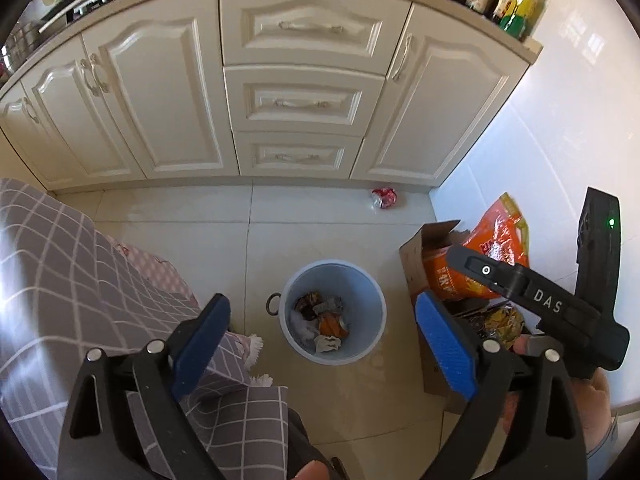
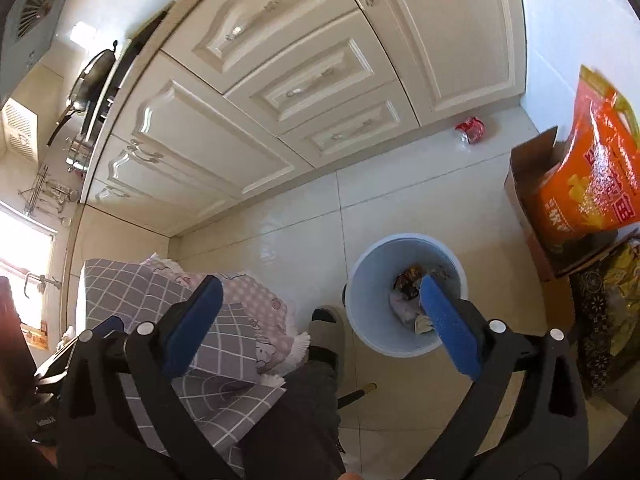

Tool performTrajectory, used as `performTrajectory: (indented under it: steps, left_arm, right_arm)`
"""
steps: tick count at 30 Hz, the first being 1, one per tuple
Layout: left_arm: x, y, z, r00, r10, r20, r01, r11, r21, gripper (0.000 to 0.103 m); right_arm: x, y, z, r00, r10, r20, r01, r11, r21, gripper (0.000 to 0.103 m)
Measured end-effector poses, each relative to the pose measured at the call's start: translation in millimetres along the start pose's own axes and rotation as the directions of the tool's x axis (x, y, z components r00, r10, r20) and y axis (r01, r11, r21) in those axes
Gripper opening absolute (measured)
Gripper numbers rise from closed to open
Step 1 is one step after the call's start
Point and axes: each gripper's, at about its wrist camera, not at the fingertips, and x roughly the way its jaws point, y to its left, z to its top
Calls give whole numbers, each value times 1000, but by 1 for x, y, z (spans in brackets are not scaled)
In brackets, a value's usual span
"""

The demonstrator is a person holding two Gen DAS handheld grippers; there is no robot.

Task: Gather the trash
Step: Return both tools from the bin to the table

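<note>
A light blue waste bin [image 1: 370, 308] stands on the tiled floor, with crumpled wrappers and paper scraps [image 1: 322, 320] inside. My left gripper [image 1: 324, 336] hangs above it, open, nothing between its blue pads [image 1: 444, 344]. In the right wrist view my right gripper [image 2: 322, 320] is also open and empty. Its right pad [image 2: 448, 320] overlaps the bin [image 2: 360, 280], and the trash inside [image 2: 408, 280] shows beside it. A crumpled red wrapper [image 1: 384, 198] [image 2: 472, 129] lies on the floor by the cabinet base, well beyond both grippers.
White kitchen cabinets [image 1: 300, 100] rise behind the bin. A cardboard box [image 1: 416, 256] holding an orange bag [image 1: 496, 236] [image 2: 592, 176] stands to the right. A grey checked cloth [image 1: 60, 260] covers something on the left. A person's slippered foot [image 2: 326, 332] rests beside the bin.
</note>
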Motion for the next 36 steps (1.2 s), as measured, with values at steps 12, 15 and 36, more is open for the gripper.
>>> performTrajectory:
  steps: [12, 15, 36]
  left_arm:
    - [-100, 21, -14, 981, -8, 193, 9, 1000, -8, 92]
    - [-125, 33, -19, 972, -1, 236, 6, 1000, -18, 92]
    - [-249, 161, -98, 890, 195, 411, -114, 971, -212, 93]
  right_arm:
    - [-60, 89, -7, 993, 71, 93, -56, 986, -157, 97]
    - [-71, 117, -13, 989, 102, 105, -79, 976, -204, 97]
    - [-72, 299, -93, 959, 281, -45, -263, 813, -519, 97]
